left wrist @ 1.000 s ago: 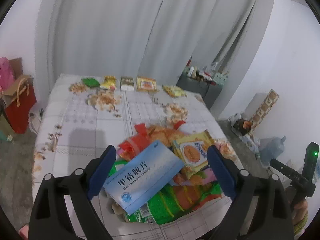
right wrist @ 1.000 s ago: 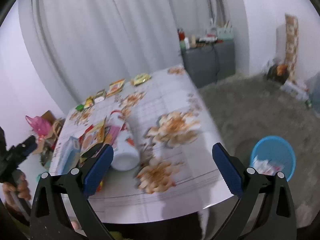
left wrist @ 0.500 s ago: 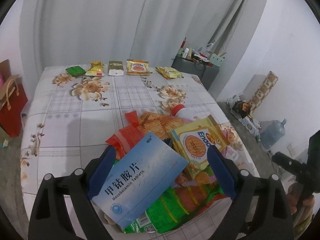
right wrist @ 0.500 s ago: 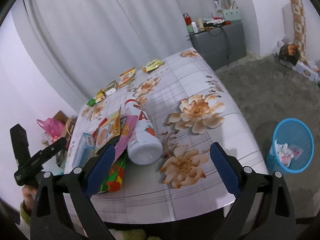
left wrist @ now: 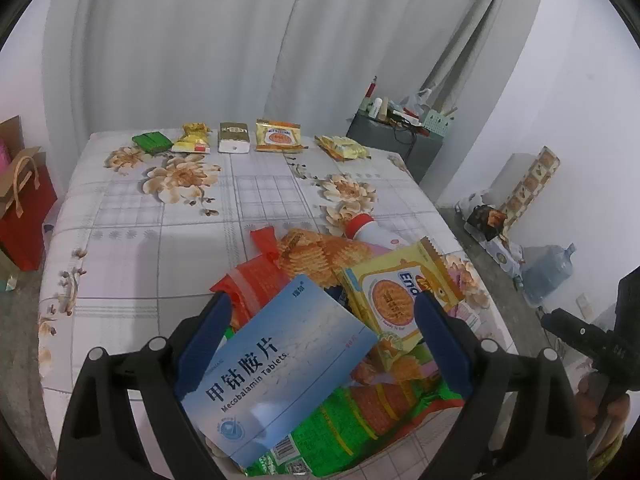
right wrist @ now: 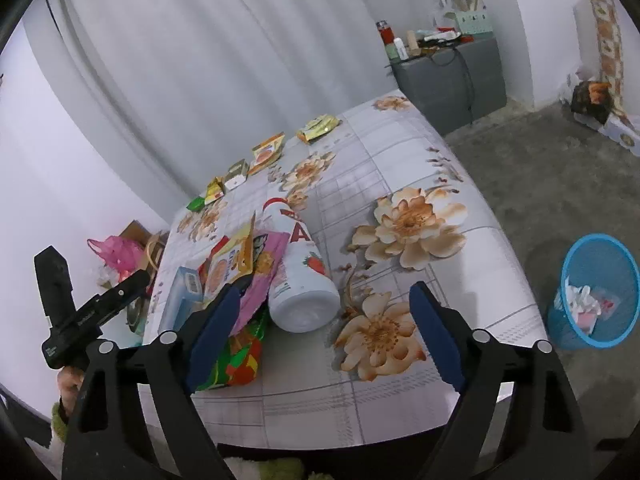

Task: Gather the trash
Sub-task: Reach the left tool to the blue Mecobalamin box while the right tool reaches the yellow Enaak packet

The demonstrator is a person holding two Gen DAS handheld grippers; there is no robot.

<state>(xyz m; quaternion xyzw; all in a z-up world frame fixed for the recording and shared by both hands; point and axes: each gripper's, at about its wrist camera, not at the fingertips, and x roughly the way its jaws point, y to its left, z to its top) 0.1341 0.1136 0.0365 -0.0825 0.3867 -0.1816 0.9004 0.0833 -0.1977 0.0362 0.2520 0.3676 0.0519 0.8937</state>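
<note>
A heap of trash lies at the near edge of the flowered table (left wrist: pixel 132 240). On top is a blue tablet box (left wrist: pixel 276 368), with a yellow biscuit packet (left wrist: pixel 400 292), a red wrapper (left wrist: pixel 256 280) and a green snack bag (left wrist: pixel 360 412) around it. My left gripper (left wrist: pixel 322 308) is open, astride the blue box; its right pad stands clear of the box. A white bottle (right wrist: pixel 300 280) lies on its side beside the heap. My right gripper (right wrist: pixel 325 288) is closing, with the bottle's base between the fingertips and neither pad pressing on it.
A blue mesh bin (right wrist: pixel 596 292) with some litter stands on the floor right of the table. Several small packets (left wrist: pixel 276 136) line the table's far edge. A red bag (left wrist: pixel 24 208) sits on the floor left; a grey cabinet (left wrist: pixel 396 140) stands behind.
The left gripper came forward and down over the pile, so the blue box looks larger. The right view swung towards the bottle, and its fingers narrowed a little.
</note>
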